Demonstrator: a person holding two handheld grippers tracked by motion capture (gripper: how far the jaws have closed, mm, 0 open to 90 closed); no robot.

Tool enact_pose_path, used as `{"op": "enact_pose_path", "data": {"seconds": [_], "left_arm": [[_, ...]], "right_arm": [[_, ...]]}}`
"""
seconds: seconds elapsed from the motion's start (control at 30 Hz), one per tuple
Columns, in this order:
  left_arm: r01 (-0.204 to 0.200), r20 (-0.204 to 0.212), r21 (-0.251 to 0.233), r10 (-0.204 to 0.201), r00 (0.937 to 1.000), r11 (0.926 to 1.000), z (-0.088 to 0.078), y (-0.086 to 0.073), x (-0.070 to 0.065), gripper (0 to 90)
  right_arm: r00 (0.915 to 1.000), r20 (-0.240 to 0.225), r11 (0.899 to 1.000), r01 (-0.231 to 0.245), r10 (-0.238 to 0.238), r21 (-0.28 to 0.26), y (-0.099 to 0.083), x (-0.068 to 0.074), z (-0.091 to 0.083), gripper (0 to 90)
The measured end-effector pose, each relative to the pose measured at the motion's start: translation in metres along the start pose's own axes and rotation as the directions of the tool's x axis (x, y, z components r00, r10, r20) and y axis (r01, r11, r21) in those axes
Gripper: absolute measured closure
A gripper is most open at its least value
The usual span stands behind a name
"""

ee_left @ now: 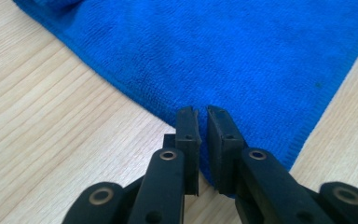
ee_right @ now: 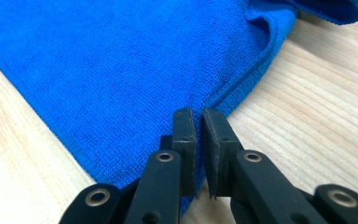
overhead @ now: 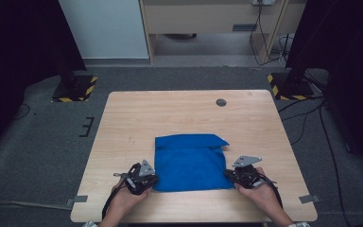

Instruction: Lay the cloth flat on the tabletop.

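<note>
A folded blue cloth (overhead: 189, 163) lies flat on the wooden table (overhead: 179, 113), with a flap turned over along its far edge. My left gripper (overhead: 154, 179) rests at the cloth's near left corner, my right gripper (overhead: 227, 174) at its near right corner. In the left gripper view the black jaws (ee_left: 204, 112) stand almost together over the blue cloth (ee_left: 223, 56), a thin slit between them. The right gripper (ee_right: 199, 113) looks the same over the cloth's hem (ee_right: 242, 79). I see no fabric lifted or pinched by either.
A round grey grommet (overhead: 221, 102) sits near the table's far edge. Bare wood surrounds the cloth. Two stand bases with yellow-black stripes (overhead: 73, 90) (overhead: 288, 87) sit on the grey carpet beyond the table. Cables (overhead: 312, 118) run along the floor at the right.
</note>
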State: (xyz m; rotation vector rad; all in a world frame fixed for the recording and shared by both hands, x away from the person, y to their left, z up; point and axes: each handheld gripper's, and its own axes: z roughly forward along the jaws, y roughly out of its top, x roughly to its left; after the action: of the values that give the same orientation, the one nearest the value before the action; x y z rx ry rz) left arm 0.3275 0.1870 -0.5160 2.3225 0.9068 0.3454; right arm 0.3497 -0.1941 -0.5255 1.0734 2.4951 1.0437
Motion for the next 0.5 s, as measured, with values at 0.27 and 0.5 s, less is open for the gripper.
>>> {"op": "enact_pose_path", "data": {"seconds": [0.27,0.5], "left_arm": [[0.02,-0.015,-0.015,-0.021,0.9997,0.9997,0.0007,-0.0013,0.007,75.8],[0.056,-0.042,-0.072,-0.059,0.9973,0.9958,-0.0039,0.0006,0.0119,45.7]], "right_arm": [[0.9999,-0.006,1.0,0.009,-0.009,0.013,-0.0002,0.0052,-0.0014,82.1],[1.0,0.006,1.0,0.003,-0.003,-0.019,0.0019,0.0048,-0.0063,53.0]]}}
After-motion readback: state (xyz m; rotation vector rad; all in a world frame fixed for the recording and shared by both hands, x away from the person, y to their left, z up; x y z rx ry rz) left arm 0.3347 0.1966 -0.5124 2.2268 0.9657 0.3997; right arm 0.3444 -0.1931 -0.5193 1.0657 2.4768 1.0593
